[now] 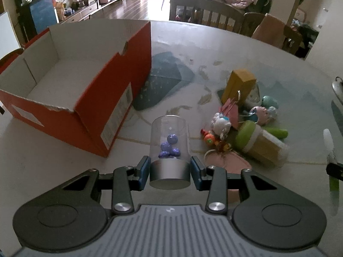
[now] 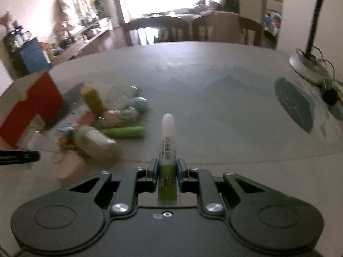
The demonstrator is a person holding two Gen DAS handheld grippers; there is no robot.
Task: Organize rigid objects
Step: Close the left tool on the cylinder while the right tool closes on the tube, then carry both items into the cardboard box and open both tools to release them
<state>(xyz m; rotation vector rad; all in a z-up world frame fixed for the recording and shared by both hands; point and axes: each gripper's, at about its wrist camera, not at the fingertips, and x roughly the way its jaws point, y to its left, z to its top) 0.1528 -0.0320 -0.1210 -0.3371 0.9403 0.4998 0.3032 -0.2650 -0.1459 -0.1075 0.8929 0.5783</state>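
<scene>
My left gripper [image 1: 170, 172] is shut on the silver base of a clear glass dome [image 1: 169, 141] with purple beads inside, held above the table right of the open orange cardboard box [image 1: 120, 98]. In the right wrist view my right gripper [image 2: 167, 171] is shut on a white and green tube [image 2: 167, 150] that points forward over the table. A heap of toys lies between them: a yellow block [image 1: 238, 85], a green-lidded jar [image 1: 257, 145], small figurines [image 1: 220, 124] and a green stick [image 2: 123, 131].
The orange box [image 2: 30, 107] stands at the left of the table. A desk lamp [image 2: 308, 42] and cables sit at the far right. Chairs [image 1: 205, 12] line the far edge. A pink mat [image 1: 227, 162] lies under the heap.
</scene>
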